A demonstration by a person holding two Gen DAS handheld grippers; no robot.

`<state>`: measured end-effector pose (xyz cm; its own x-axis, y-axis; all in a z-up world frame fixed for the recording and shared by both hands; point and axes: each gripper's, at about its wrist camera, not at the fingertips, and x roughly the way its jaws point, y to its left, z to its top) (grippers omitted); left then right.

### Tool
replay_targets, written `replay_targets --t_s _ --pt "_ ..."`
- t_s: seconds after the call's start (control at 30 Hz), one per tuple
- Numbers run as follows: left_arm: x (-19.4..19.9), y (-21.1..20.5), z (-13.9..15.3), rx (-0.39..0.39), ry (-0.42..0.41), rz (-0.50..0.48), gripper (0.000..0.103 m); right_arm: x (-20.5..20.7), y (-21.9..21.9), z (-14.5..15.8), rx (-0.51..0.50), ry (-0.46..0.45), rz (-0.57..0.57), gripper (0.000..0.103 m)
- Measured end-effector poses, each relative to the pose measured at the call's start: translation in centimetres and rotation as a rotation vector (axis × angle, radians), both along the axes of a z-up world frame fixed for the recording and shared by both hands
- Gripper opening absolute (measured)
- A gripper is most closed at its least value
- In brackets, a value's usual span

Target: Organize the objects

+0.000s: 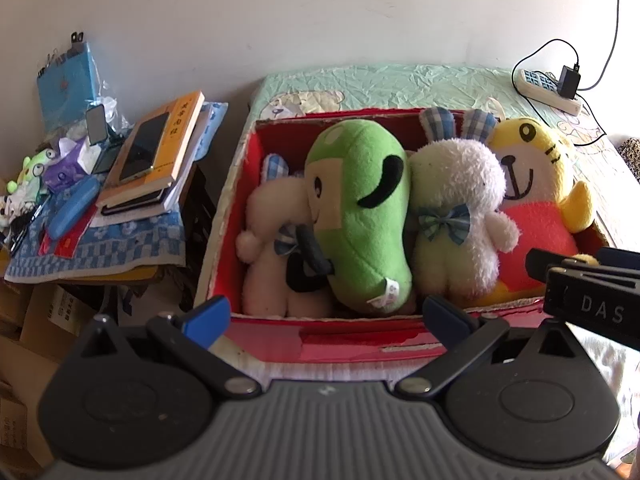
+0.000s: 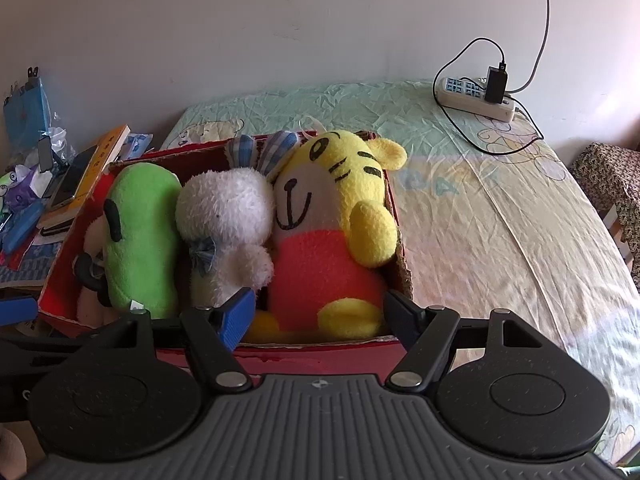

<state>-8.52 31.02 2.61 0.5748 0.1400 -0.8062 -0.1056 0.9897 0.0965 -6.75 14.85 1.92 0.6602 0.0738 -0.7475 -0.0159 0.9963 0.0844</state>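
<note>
Both grippers, left (image 1: 326,316) and right (image 2: 320,314), hover spread apart, empty, at the red box's (image 1: 340,340) near edge; 4 plush toys fill it.

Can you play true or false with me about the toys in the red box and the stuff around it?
1. The green plush toy lies between two white bunnies. True.
2. The yellow tiger toy is sitting outside the red box on the bed. False: it is inside the box, at its right end.
3. A phone lies on top of a yellow book. True.
4. The left gripper is squeezing the green toy. False: it is open and holds nothing.
5. A black charger is plugged into the power strip on the bed. True.
6. The right gripper holds a bunny. False: it is open and empty.
</note>
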Motion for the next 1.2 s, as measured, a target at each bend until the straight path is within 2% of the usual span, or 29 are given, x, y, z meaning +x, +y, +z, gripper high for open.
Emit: replay_targets --t_s 0.67,0.9,1.07,1.2 --pt "-0.3 -0.3 0.0 0.011 -0.014 0.006 0.103 -0.6 -0.1 0.5 -0.008 -0.026 -0.005 0.073" --pt "-0.2 -0.1 -1.1 -0.080 0.041 -0.024 0.102 -0.6 0.0 0.6 -0.007 -0.035 0.009 0.073" --pt "-0.8 -0.7 -0.2 -0.049 -0.012 -0.030 0.102 -0.5 -0.3 0.5 0.002 -0.028 0.000 0.073" --pt "-0.9 -1.1 0.4 -0.033 -0.015 -0.039 0.102 -0.5 -0.6 0.8 0.006 -0.040 -0.005 0.073"
